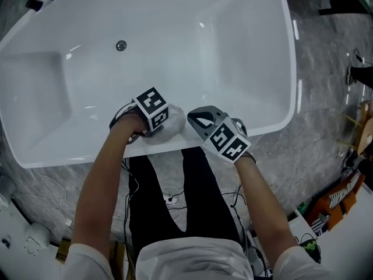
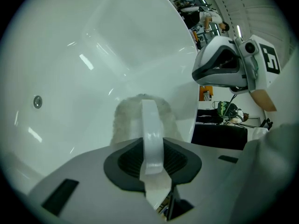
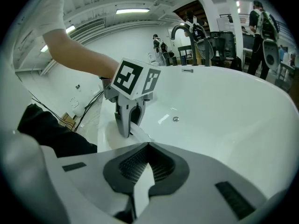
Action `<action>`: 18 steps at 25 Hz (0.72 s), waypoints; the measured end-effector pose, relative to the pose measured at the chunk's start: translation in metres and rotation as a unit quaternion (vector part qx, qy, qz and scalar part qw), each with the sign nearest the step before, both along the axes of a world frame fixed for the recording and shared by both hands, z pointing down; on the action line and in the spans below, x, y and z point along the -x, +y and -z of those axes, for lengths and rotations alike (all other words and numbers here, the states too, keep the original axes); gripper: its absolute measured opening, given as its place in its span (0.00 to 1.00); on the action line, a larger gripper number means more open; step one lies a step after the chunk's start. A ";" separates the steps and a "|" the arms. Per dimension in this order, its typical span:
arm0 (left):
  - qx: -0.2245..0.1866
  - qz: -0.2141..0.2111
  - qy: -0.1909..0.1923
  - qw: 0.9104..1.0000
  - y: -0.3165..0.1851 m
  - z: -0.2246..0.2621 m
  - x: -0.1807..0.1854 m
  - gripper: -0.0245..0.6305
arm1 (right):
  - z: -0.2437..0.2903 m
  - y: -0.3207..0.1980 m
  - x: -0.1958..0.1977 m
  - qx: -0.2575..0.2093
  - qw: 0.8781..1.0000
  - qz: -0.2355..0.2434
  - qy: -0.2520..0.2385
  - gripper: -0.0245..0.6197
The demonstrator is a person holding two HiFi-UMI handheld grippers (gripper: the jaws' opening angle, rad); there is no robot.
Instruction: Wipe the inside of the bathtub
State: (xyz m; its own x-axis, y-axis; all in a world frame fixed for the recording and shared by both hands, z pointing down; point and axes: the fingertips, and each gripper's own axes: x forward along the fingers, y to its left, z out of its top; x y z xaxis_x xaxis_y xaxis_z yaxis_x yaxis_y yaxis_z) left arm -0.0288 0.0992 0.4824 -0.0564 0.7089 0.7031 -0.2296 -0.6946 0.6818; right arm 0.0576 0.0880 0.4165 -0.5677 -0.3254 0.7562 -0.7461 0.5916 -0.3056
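The left claw (image 2: 150, 113) is clamped on a fluffy cloth (image 2: 125, 120) at the near rim. The bathtub (image 1: 192, 57) floor lies just beyond it. The right claw (image 1: 197, 120) is closed on nothing.

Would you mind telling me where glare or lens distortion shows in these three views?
Head view: lamp glare streaks the bathtub rim. Left gripper view: fisheye bows the bathtub, small highlights on its wall. Right gripper view: ceiling lamp burns out, corners vignetted.
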 end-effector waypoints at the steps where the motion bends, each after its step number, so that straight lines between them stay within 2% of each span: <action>1: 0.002 -0.004 0.004 1.000 0.006 0.001 -0.014 0.19 | -0.002 0.008 -0.013 0.002 1.000 -0.006 0.002 0.04; 7: 0.000 -0.027 0.020 0.999 0.021 0.008 -0.033 0.19 | 0.002 0.032 -0.028 0.007 0.999 -0.034 0.019 0.04; 18: 0.032 -0.035 0.059 0.997 0.054 0.006 -0.132 0.19 | 0.000 0.073 -0.115 0.012 0.993 -0.108 0.043 0.04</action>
